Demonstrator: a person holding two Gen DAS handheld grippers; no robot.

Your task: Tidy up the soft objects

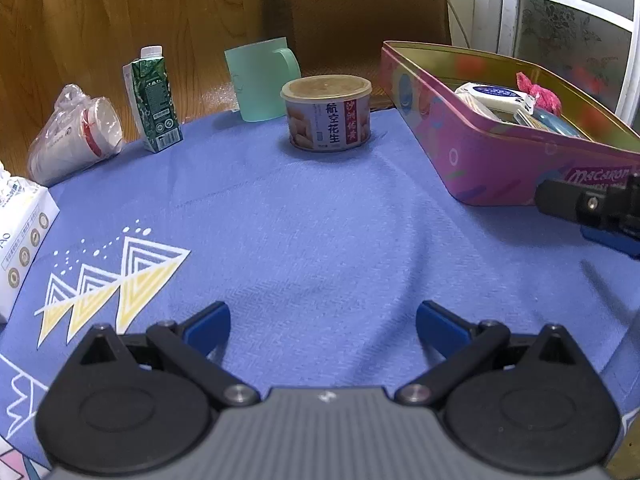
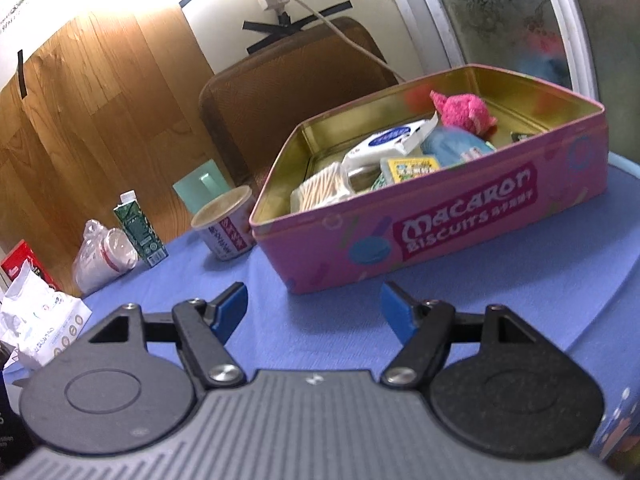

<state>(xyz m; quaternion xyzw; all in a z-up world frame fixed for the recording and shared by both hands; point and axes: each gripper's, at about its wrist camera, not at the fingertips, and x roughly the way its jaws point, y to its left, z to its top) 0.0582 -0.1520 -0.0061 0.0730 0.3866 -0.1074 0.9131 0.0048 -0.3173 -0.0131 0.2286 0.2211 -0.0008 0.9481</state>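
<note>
A round table under a blue cloth [image 1: 320, 216] stands against wood panelling, with a brown chair behind it. The pink biscuit tin [image 2: 420, 236] sits lidless on the cloth near the frosted window. It holds the soft items: a pink plush toy [image 2: 464, 112], a blue soft bundle [image 2: 452, 146], a wet-wipe pack [image 2: 384, 142], cotton swabs [image 2: 324, 190] and a small yellow packet [image 2: 410, 168].

The left gripper [image 1: 322, 328] hangs over bare cloth, jaws spread, nothing between them. The right gripper [image 2: 314, 312] faces the tin's near wall, jaws likewise spread and empty; its tip shows at the edge of the left wrist view beside the tin.

Outside the tin lie a bagged stack of paper cups [image 1: 76, 140], a green carton [image 1: 154, 100], a mint mug [image 1: 260, 80], a peanut can [image 1: 328, 116] and a tissue pack [image 1: 20, 232].

Judged step: approach the tin or a remaining soft item. Recommended procedure:
- Clear the tin rim before descending.
- Keep jaws wide until they straddle the item.
- Close gently; soft goods deform and may slip.
- Avoid nudging the can.
</note>
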